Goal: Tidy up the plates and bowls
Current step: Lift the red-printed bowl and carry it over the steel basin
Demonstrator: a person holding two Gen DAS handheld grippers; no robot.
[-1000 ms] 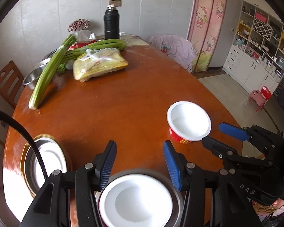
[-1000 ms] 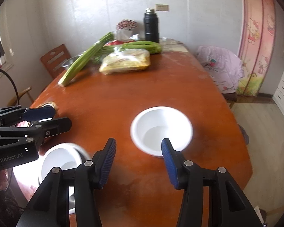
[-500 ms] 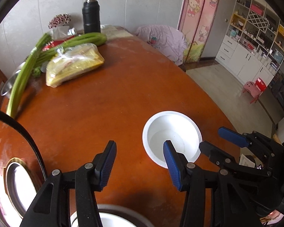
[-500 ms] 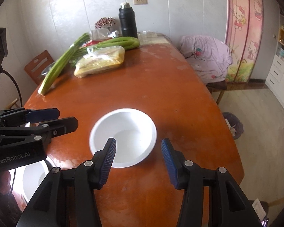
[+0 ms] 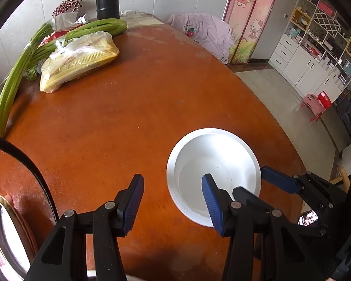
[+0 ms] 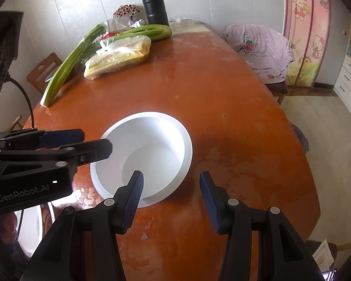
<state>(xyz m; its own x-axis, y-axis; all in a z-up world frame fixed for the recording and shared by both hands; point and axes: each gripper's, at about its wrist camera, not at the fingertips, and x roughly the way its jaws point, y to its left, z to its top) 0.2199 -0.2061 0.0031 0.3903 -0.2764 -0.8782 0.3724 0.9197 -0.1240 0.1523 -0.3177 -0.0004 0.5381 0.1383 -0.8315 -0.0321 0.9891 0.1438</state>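
Both hand-held grippers closed in on white bowl [image 6: 142, 154], jaws apart, empty. Step: approach. Next, I judge: right hand-held gripper [image 6: 170, 193] straddles the 5 o'clock rim.

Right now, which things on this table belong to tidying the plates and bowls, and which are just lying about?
Part of the job:
white bowl
gold-rimmed plate
left gripper, open
right gripper, open

Just lying about:
black thermos
bagged corn
green stalks
pink cloth
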